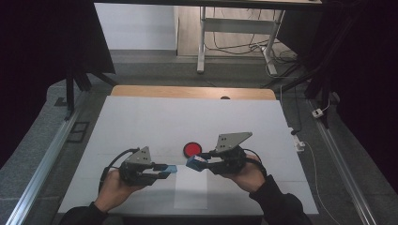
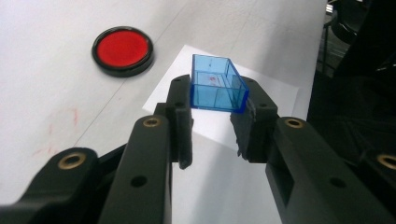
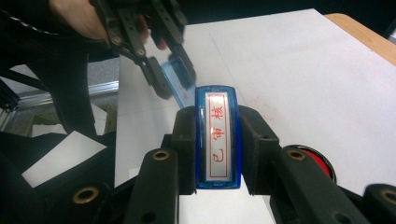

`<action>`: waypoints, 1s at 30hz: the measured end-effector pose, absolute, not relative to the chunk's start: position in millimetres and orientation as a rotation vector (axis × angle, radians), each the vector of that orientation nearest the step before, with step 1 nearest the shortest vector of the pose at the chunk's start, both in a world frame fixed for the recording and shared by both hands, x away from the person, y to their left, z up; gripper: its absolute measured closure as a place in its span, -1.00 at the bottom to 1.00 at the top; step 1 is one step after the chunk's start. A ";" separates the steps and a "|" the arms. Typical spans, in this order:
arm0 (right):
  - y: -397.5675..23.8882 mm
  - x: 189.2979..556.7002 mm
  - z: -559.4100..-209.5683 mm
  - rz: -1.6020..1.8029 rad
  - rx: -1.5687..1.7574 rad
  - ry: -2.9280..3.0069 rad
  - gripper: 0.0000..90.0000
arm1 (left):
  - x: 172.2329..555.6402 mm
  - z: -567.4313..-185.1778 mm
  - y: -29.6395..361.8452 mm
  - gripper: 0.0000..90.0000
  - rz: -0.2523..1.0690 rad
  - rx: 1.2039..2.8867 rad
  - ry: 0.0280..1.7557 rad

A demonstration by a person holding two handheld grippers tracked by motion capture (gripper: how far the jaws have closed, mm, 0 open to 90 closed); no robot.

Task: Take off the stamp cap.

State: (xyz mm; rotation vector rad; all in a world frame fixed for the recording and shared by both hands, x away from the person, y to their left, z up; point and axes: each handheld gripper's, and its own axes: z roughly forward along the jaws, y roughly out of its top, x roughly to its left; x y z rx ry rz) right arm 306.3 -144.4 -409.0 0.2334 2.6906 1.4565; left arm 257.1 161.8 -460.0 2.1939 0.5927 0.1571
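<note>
Resting between the right tool's (image 3: 217, 144) pads, blue stamp (image 3: 217, 140).

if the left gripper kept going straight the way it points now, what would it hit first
Most likely the blue stamp held in the right gripper. The left gripper, shut on the blue cap, points across at it in the high view. Their heights are hard to compare, so it might pass slightly off.

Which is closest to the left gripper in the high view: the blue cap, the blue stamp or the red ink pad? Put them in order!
1. blue cap: clamped in the left gripper.
2. blue stamp: just right, in the right gripper.
3. red ink pad: on the table, behind the stamp.
</note>
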 end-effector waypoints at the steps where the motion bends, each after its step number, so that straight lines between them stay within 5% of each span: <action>1: -144.6 306.5 -409.2 1.458 0.235 2.688 0.57 | 255.7 -459.8 164.5 0.54 0.156 2.187 0.605; 30: -145.9 301.4 -411.8 1.370 0.280 2.656 0.57 | 215.4 -468.6 231.1 0.54 0.253 2.092 0.899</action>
